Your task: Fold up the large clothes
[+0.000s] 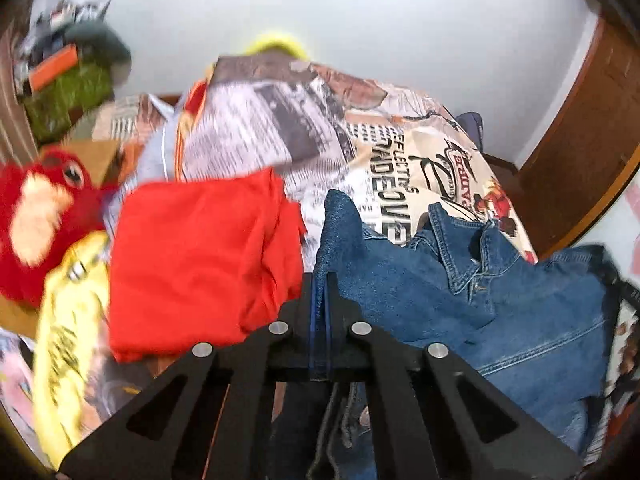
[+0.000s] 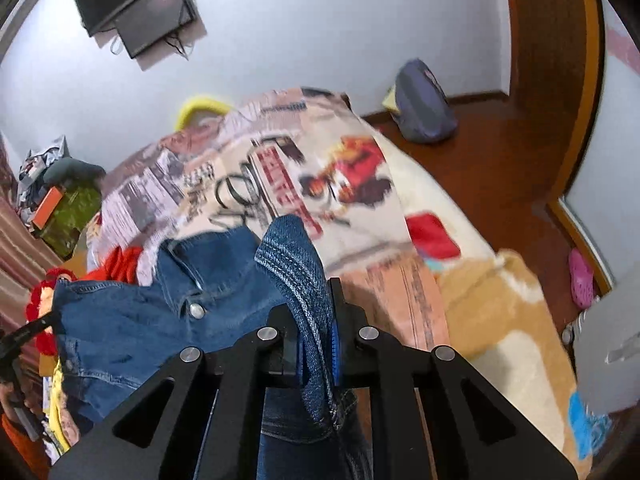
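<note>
While the left gripper (image 1: 320, 312) pinches the denim jacket (image 1: 500, 300), the right gripper (image 2: 316, 336) clamps another fold above the printed bedspread (image 2: 360, 208).

We see the left gripper (image 1: 320, 292) as matte black plate linkage: four flat arms with elongated triangular cut-outs, joined by four round silver pivot pins. Its fingers (image 1: 334, 300) are black, with blue pad edges. The right gripper (image 2: 316, 320) matches it: black arms, silver pins, blue-edged fingers (image 2: 339, 320).
</note>
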Available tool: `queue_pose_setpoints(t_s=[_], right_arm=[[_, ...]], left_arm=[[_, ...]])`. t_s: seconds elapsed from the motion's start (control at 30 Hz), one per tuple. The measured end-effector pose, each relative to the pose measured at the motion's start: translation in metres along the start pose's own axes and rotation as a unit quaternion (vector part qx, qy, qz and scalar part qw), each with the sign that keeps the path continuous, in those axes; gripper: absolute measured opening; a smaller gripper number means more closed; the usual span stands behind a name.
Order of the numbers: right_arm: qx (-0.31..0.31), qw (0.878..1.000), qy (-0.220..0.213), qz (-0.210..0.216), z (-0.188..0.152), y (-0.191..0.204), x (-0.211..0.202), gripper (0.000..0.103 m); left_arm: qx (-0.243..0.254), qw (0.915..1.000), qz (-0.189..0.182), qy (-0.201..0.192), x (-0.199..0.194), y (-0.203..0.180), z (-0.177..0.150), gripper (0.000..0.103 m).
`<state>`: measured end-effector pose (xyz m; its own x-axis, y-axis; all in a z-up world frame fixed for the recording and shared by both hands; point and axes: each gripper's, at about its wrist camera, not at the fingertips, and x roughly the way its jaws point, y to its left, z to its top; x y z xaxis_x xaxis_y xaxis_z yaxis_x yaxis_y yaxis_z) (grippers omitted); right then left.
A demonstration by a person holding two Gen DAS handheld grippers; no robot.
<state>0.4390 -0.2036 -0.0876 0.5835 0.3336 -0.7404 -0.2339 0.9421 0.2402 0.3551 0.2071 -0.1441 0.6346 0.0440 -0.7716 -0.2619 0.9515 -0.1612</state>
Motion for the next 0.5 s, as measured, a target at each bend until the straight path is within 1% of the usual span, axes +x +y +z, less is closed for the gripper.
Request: queue_pose_setpoints(t_s=[0.1, 0.2, 0.27, 0.37, 0.5], right_arm=[[-0.02, 1.0, -0.013, -0.007, 0.015, 0.013, 0.009, 0.008], [-0.031, 0.999, -0.02, -0.021, 0.027, 0.018, 0.025, 0.008], [-0.025, 0.999, -0.012, -0.026, 0.033, 0.014, 0.039, 0.008], [-0.013, 0.999, 0.009, -0.047, 0.038, 0.002, 0.077, 0.008], [0.01, 0.997, 0.046, -0.063, 0.035, -0.017, 0.116, 0.008]], left_arm=[[0.006, 1.0, 0.007, -0.001, 0.01, -0.003, 0.008, 0.002], [0.008, 0.9997, 0.024, -0.006, 0.027, 0.001, 0.019, 0.002], [0.007, 0.9994, 0.033, -0.003, 0.039, 0.006, 0.024, 0.002], [0.007, 0.9987, 0.049, 0.009, 0.062, 0.015, 0.029, 0.002], [0.004, 0.9976, 0.056, 0.041, 0.102, 0.03, 0.028, 0.002]])
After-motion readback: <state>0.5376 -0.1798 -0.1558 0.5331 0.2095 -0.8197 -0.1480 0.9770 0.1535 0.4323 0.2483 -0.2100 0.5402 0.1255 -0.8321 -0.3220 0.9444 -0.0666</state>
